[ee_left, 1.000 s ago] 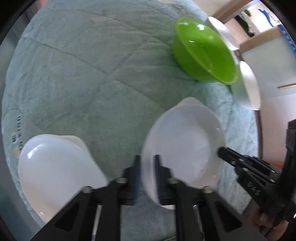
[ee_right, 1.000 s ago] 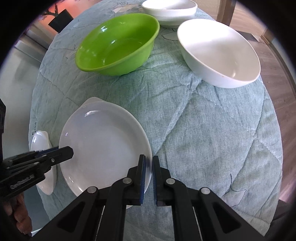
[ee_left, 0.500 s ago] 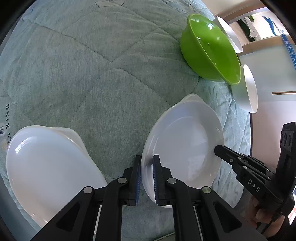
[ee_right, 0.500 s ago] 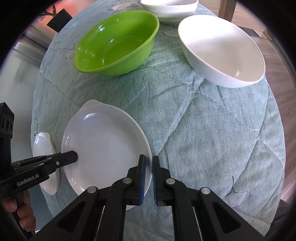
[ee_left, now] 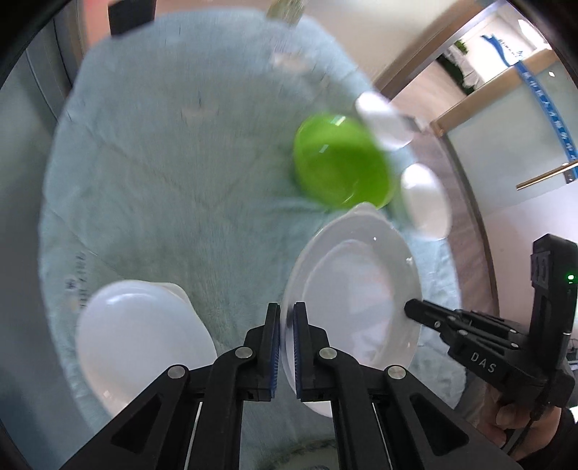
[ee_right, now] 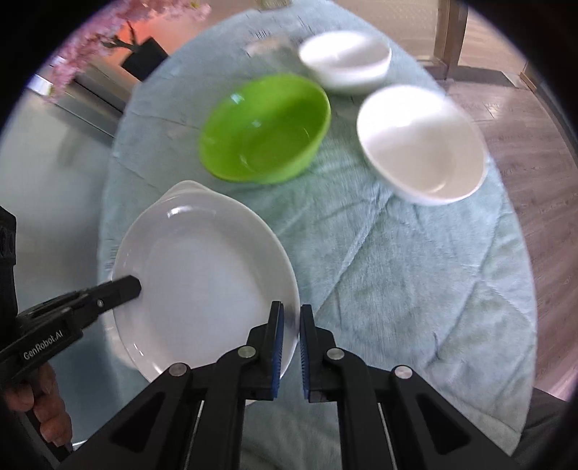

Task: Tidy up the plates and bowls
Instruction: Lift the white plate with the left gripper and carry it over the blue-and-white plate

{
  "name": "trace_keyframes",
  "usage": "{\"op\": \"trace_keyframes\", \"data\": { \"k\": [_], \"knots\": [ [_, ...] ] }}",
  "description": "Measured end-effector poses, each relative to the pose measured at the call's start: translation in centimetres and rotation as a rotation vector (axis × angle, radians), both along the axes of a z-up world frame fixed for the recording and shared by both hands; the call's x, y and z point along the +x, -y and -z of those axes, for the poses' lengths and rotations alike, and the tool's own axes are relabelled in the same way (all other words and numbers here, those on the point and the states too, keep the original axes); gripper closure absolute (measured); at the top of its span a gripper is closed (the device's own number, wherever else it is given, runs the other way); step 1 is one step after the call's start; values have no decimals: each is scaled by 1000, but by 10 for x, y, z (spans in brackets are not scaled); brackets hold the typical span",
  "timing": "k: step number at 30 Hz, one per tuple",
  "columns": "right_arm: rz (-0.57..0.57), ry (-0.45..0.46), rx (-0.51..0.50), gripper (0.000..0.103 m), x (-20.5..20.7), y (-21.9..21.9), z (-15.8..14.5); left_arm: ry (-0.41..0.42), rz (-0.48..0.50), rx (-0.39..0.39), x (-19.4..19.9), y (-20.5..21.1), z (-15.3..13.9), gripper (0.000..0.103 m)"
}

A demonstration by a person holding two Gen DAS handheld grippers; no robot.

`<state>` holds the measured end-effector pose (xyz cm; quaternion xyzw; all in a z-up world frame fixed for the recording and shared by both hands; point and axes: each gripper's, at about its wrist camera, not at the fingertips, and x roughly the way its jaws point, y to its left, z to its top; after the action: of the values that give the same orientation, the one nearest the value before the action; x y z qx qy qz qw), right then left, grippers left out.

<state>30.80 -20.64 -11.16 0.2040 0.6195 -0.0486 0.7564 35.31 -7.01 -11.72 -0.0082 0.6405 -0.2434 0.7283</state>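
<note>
A white plate (ee_left: 354, 289) hangs above the table, held at two opposite rims. My left gripper (ee_left: 286, 325) grips its near-left rim, the jaws closing tight with the rim between the pads. In the right wrist view the same plate (ee_right: 202, 274) has its right rim pinched in my right gripper (ee_right: 290, 325), which is shut on it, and the left gripper's fingertips (ee_right: 126, 285) rest on the far-left rim. A second white plate (ee_left: 141, 343) lies on the cloth to the left. A green bowl (ee_right: 267, 126) and two white bowls (ee_right: 422, 144) (ee_right: 346, 58) stand beyond.
A round table with a pale teal quilted cloth (ee_right: 415, 271) carries everything. A person's hand (ee_left: 520, 419) holds the right gripper at the lower right. Wooden floor (ee_right: 534, 137) shows past the table's right edge, and a pink flowering plant (ee_right: 108, 32) stands at the back left.
Both grippers have risen with the white plate between them, so the table and bowls look smaller and farther away. The second plate stays on the cloth.
</note>
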Motion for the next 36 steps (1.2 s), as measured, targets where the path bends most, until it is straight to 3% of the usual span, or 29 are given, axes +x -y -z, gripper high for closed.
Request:
{"op": "trace_keyframes", "data": {
  "k": [4,8,11,15,19,25,31,36],
  "knots": [
    [-17,70,0,96,-19,-7,-51,73,-7,-7,-26,-8,-59,101],
    [-38,117,25,97,-51,-15,-94,82,-39,-24,-68,-25,-97,101],
    [-67,139,38,98,-78,-25,-118,90,-58,-13,-106,-41,-117,101],
    [-118,131,48,98,-108,-42,-125,83,-96,5,-155,-64,-129,101],
    [-170,93,57,98,-137,-58,-114,51,-123,18,-196,-80,-122,101],
    [-191,29,67,98,-167,-64,-84,-36,-152,14,-247,-92,-84,101],
    [-191,-60,53,97,-187,-70,-43,-98,-165,37,-266,-92,-35,101],
    [-174,-95,48,97,-193,-76,-12,-169,-211,8,-265,-104,10,101]
  ]
}}
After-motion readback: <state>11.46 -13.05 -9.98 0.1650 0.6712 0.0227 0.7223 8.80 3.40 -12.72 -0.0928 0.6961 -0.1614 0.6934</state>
